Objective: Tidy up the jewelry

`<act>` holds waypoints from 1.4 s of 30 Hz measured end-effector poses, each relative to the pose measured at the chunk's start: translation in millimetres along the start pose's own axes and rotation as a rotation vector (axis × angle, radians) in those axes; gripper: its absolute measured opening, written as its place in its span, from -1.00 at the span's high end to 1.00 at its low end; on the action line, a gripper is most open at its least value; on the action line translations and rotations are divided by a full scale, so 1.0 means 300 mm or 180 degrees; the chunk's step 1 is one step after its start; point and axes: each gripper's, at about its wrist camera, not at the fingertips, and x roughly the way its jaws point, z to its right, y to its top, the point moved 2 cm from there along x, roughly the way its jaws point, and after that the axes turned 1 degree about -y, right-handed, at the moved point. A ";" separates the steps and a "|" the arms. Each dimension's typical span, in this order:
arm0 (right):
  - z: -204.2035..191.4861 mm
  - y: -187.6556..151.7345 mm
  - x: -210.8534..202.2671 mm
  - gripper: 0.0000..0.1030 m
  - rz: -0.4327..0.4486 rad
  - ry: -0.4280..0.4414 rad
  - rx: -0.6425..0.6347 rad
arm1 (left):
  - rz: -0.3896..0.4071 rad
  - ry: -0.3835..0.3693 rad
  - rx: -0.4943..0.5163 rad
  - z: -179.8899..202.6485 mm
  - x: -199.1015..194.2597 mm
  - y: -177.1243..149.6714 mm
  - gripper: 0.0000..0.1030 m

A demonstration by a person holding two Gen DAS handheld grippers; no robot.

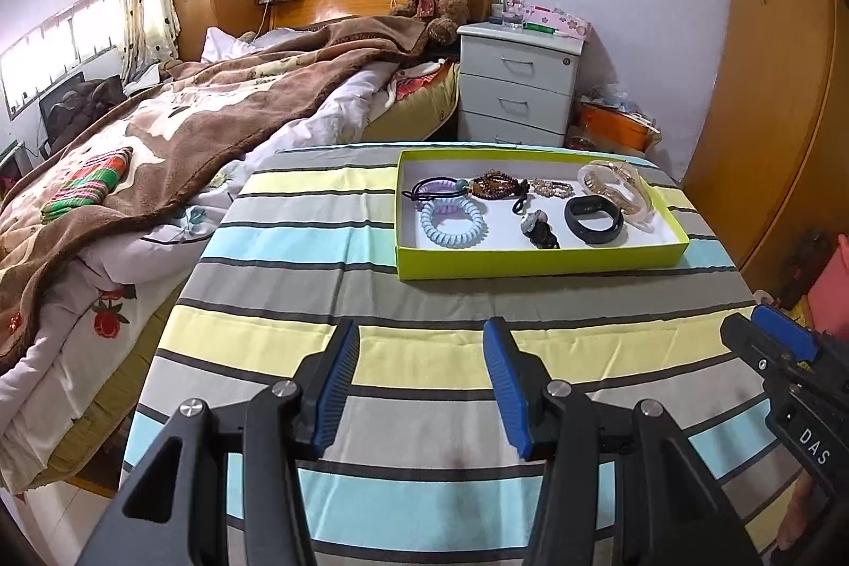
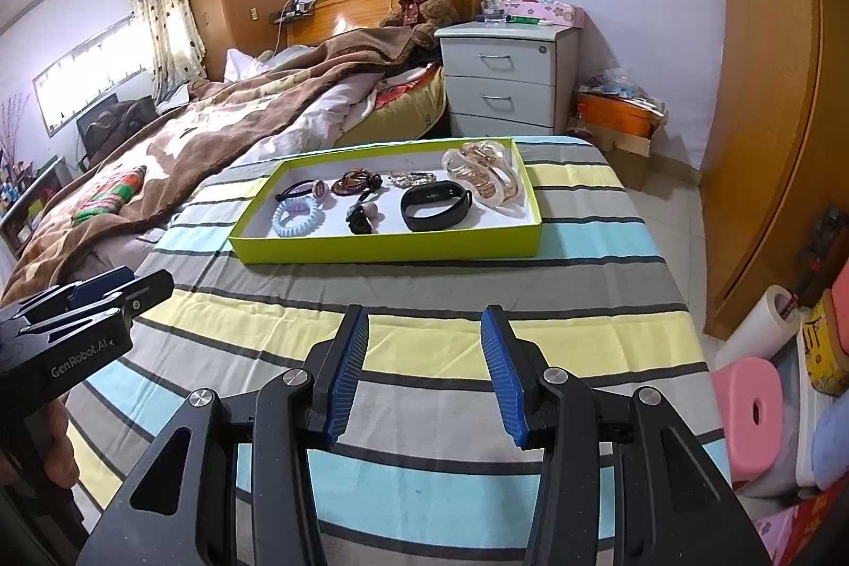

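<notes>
A shallow lime-green tray [image 1: 541,259] [image 2: 387,250] with a white floor sits at the far side of the striped table. In it lie a pale blue coil hair tie [image 1: 452,224] [image 2: 296,218], a black wristband [image 1: 593,220] [image 2: 436,207], a clear and gold hair claw [image 1: 618,186] [image 2: 485,171], a brown beaded bracelet [image 1: 496,185] [image 2: 354,182] and other small pieces. My left gripper [image 1: 422,343] hovers open over the near cloth, nothing between its blue pads. My right gripper [image 2: 423,330] is likewise open and empty, short of the tray.
The table wears a striped cloth [image 1: 424,301] [image 2: 424,285]. A bed with a brown blanket [image 1: 159,131] lies to the left, a grey drawer unit [image 1: 517,83] behind the tray, a wooden wardrobe [image 2: 764,88] on the right. A pink stool [image 2: 753,412] and clutter stand at the right.
</notes>
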 end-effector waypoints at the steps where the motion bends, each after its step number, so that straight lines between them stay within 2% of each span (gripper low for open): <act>1: -0.001 0.000 0.001 0.12 0.0000 0.0001 -0.0001 | 0.0002 -0.0004 -0.0009 -0.001 -0.002 0.000 0.02; 10: -0.011 -0.003 -0.002 0.12 -0.0007 0.0012 -0.0012 | -0.0008 -0.0032 -0.0025 -0.003 -0.007 0.000 0.02; 15: -0.013 -0.003 -0.003 0.12 -0.0010 0.0012 -0.0006 | -0.0030 -0.0133 -0.0044 0.001 -0.007 -0.003 0.02; 42: -0.021 -0.009 -0.003 0.12 -0.0013 0.0018 -0.0010 | -0.0037 -0.0065 -0.0049 0.006 -0.007 -0.005 0.02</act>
